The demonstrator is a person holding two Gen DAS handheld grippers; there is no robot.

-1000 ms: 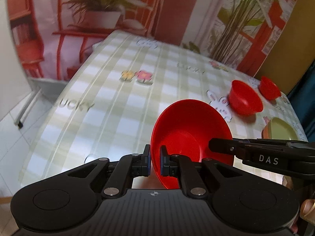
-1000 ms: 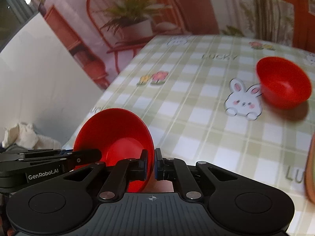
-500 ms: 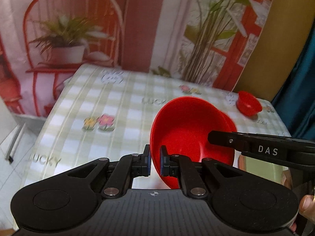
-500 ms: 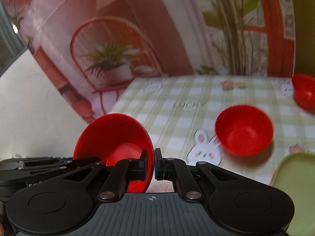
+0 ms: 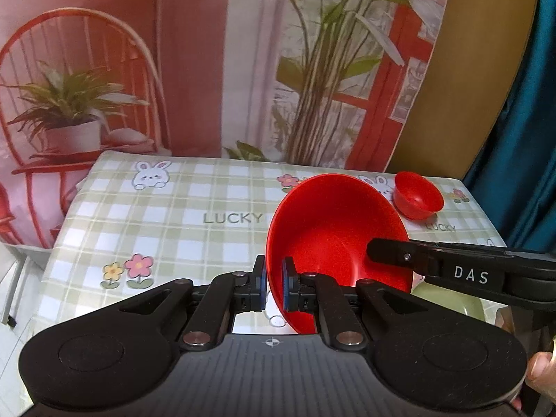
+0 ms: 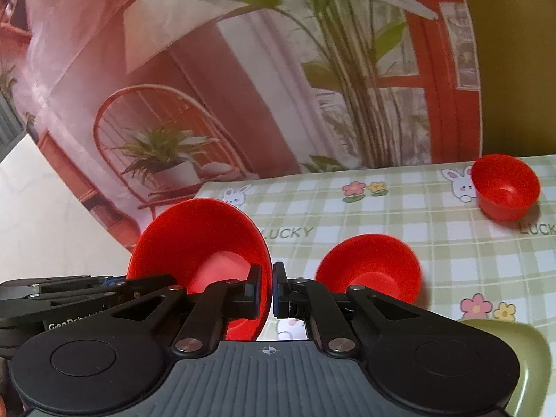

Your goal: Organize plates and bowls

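Note:
Both grippers hold one wide red bowl above the table, tilted on its side. My left gripper (image 5: pixel 272 286) is shut on its left rim; the red bowl (image 5: pixel 333 229) fills the middle of the left wrist view. My right gripper (image 6: pixel 266 292) is shut on the opposite rim of the same bowl (image 6: pixel 198 239). A second red bowl (image 6: pixel 370 269) sits on the checked tablecloth just right of my right gripper. A small deeper red bowl (image 6: pixel 505 186) stands at the far right; it also shows in the left wrist view (image 5: pixel 418 194). A green plate (image 6: pixel 521 354) lies at the near right.
The checked tablecloth (image 5: pixel 166 215) with rabbits and "LUCKY" print covers the table. A printed backdrop (image 5: pixel 208 69) with a chair and plants hangs behind the far edge. A blue curtain (image 5: pixel 535 139) is to the right. The table's left edge drops to a white floor.
Both grippers have lifted the bowl and swung toward the right and far side of the table. The other red bowls and the green plate now sit closer.

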